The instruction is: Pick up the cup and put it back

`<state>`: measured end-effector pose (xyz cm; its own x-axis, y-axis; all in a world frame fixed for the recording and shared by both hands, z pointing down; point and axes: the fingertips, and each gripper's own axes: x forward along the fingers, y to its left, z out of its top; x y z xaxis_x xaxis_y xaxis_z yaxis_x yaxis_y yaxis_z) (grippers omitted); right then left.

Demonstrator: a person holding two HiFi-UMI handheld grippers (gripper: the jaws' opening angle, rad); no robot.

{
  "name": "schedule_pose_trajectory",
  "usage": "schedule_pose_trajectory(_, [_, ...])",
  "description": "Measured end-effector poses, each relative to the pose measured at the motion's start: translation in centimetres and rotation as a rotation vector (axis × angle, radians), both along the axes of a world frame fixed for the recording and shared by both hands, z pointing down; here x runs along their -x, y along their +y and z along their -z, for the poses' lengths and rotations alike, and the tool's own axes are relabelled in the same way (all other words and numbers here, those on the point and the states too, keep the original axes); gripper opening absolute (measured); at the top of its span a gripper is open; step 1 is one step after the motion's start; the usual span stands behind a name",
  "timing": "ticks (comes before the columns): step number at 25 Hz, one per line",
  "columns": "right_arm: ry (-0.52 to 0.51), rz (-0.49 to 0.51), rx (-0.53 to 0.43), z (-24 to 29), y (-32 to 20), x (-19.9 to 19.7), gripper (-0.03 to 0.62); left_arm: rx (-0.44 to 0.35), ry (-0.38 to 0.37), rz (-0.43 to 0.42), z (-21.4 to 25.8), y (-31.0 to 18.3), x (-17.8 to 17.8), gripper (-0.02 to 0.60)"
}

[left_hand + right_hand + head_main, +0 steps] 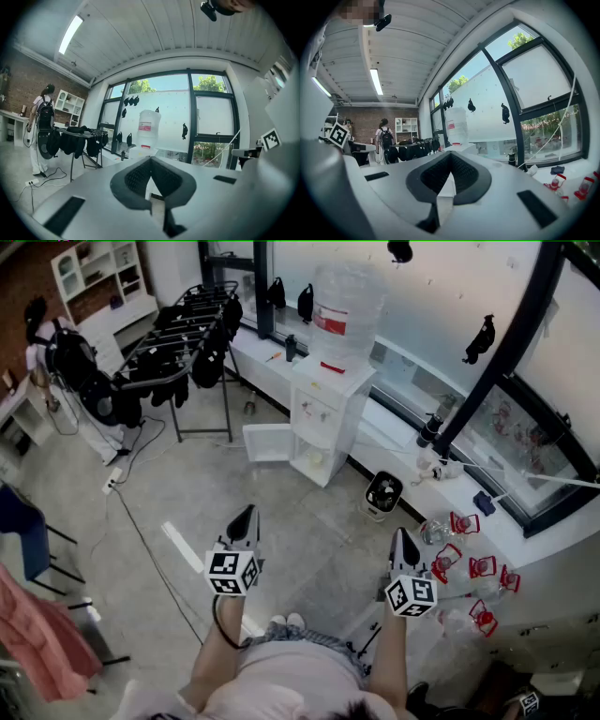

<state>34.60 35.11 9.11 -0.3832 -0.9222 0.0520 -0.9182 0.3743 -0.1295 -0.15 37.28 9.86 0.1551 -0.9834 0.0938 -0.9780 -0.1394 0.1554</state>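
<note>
My left gripper [247, 515] and right gripper [402, 536] are held side by side above the concrete floor, both shut and empty, pointing level toward a white water dispenser [326, 395] with a big clear bottle on top. Its lower cabinet door [267, 442] hangs open, and a small pale item [315, 458] sits inside; I cannot tell if it is the cup. In the left gripper view the jaws [151, 160] meet at the tip in front of the dispenser [146, 129]. The right gripper view shows the same closed tip [449, 155].
A drying rack [187, 329] hung with dark clothes stands at the back left, with a person wearing a backpack [58, 362] beside it. A small black fan [382, 491] sits by the window ledge [525, 545]. Red-capped bottles [466, 563] lie at the right. A cable [141, 540] crosses the floor.
</note>
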Motion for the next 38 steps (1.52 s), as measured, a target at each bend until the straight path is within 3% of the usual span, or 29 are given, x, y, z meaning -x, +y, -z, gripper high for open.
schedule_pose_trajectory(21, [-0.052, 0.018, -0.013, 0.0, 0.1, 1.7, 0.017, 0.015, 0.011, -0.002, -0.8, 0.3, 0.6, 0.025])
schedule_pose_trajectory(35, [-0.077, 0.005, -0.009, 0.3, 0.3, 2.7, 0.017, -0.029, 0.078, -0.069, 0.0, 0.5, 1.1, 0.031])
schedule_pose_trajectory(36, [-0.077, 0.005, -0.007, 0.3, 0.3, 2.8, 0.017, -0.031, 0.083, -0.075, 0.0, 0.5, 1.2, 0.035])
schedule_pose_trajectory(38, [-0.077, 0.004, -0.004, 0.2, 0.4, 3.0, 0.017, -0.031, 0.092, -0.089, -0.1, 0.5, 1.2, 0.109])
